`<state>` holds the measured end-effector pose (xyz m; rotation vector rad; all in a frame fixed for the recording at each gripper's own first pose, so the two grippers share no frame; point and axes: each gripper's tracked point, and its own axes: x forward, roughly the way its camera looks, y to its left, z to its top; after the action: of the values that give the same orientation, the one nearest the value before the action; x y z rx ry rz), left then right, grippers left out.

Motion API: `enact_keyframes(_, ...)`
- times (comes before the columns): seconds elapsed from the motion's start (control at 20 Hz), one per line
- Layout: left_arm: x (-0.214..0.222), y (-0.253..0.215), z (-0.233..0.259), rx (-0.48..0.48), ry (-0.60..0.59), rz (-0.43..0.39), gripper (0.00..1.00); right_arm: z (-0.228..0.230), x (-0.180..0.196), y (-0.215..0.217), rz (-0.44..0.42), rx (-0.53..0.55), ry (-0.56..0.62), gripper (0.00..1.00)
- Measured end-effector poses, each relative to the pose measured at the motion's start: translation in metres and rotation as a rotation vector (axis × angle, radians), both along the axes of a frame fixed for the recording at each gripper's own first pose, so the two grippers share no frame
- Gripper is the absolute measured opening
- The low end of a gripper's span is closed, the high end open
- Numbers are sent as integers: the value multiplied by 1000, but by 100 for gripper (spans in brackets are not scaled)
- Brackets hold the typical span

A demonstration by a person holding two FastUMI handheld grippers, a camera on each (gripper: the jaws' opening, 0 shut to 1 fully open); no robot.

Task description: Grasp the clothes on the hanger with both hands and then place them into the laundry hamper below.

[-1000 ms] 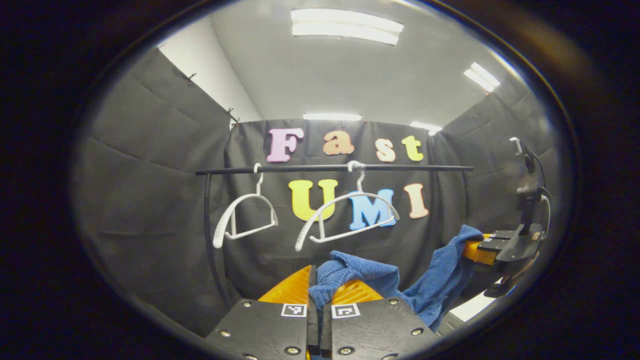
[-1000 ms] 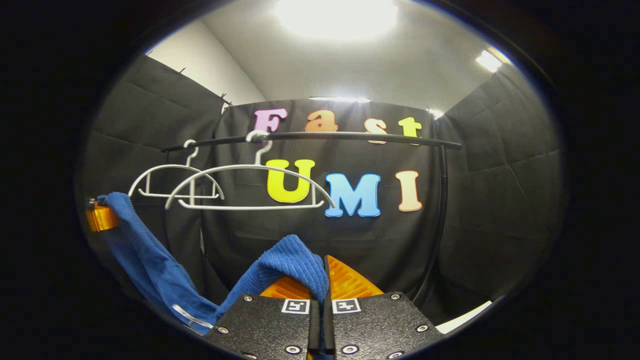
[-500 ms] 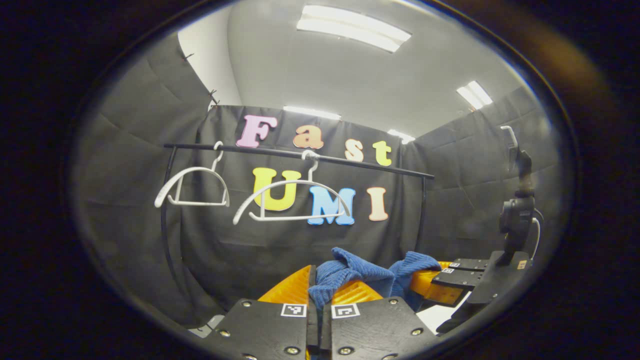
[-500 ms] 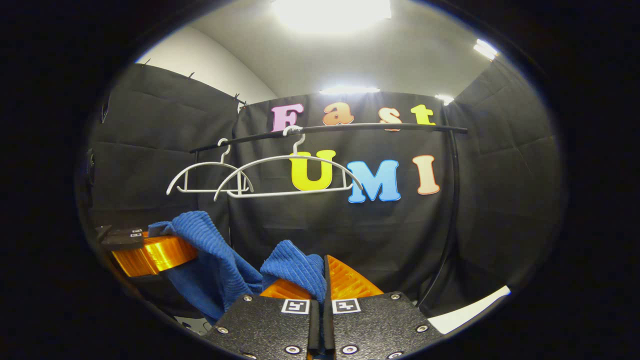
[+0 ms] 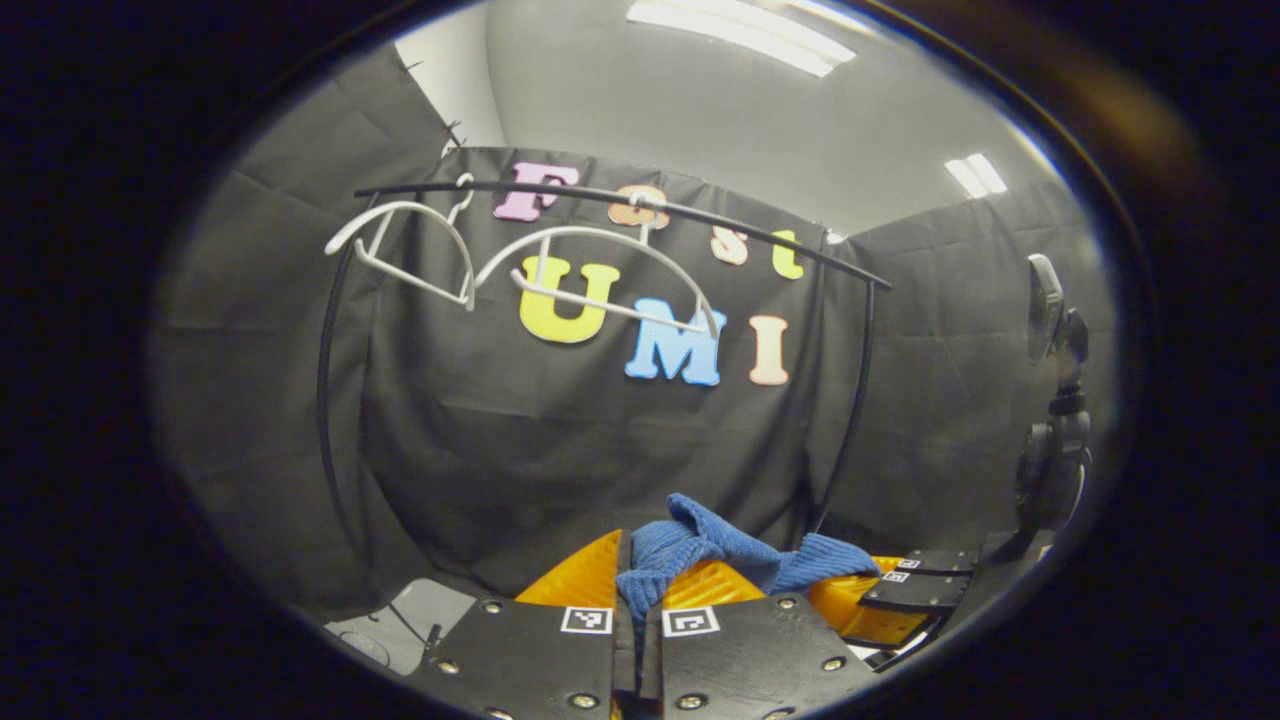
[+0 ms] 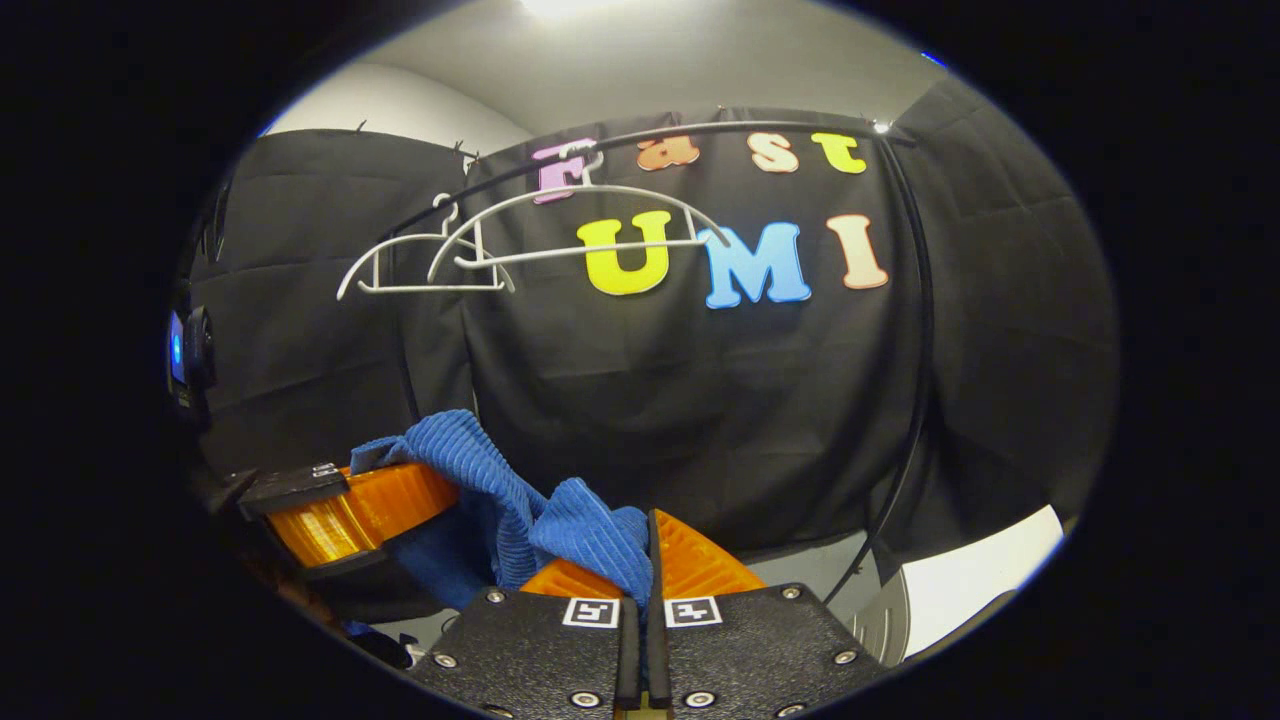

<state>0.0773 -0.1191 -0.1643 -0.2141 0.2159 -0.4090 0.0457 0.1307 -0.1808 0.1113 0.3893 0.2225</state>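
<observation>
Blue cloth (image 5: 700, 545) pinched in both claws, 2 bare hangers (image 6: 520, 245) above

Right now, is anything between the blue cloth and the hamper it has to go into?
Cannot tell: the hamper is not identifiable. The blue cloth is pinched by the right gripper and left gripper, below the white hangers, already off them.

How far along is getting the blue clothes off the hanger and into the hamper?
Done: the blue garment is off; both white hangers hang bare on the rail. In hand: the left gripper and right gripper are each shut on a bunch of it, close together with the cloth slack between them. Left: lowering and releasing it into the hamper; a pale rim low in the right gripper view may be it, I can't tell.
</observation>
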Motion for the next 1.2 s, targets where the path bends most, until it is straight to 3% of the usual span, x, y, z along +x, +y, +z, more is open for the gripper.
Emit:
enact_keyframes(0.65, -34, 24, -155, 222, 231, 9, 1, -139, -39, -15, 34, -190, 276, 2)
enact_keyframes(0.9, -45, 20, -205, 302, 340, -23, 2, -176, -58, -21, 44, -232, 377, 5)
enact_keyframes(1.05, -59, 26, -221, 340, 394, -55, 8, -191, -75, -22, 52, -248, 435, 6)
enact_keyframes(1.1, -61, 28, -227, 349, 408, -64, 5, -194, -78, -20, 61, -242, 449, 11)
enact_keyframes(1.15, -67, 29, -236, 362, 417, -73, 19, -196, -80, -17, 71, -239, 464, 13)
enact_keyframes(1.2, -70, 32, -239, 381, 421, -76, 42, -197, -83, -16, 79, -238, 470, 18)
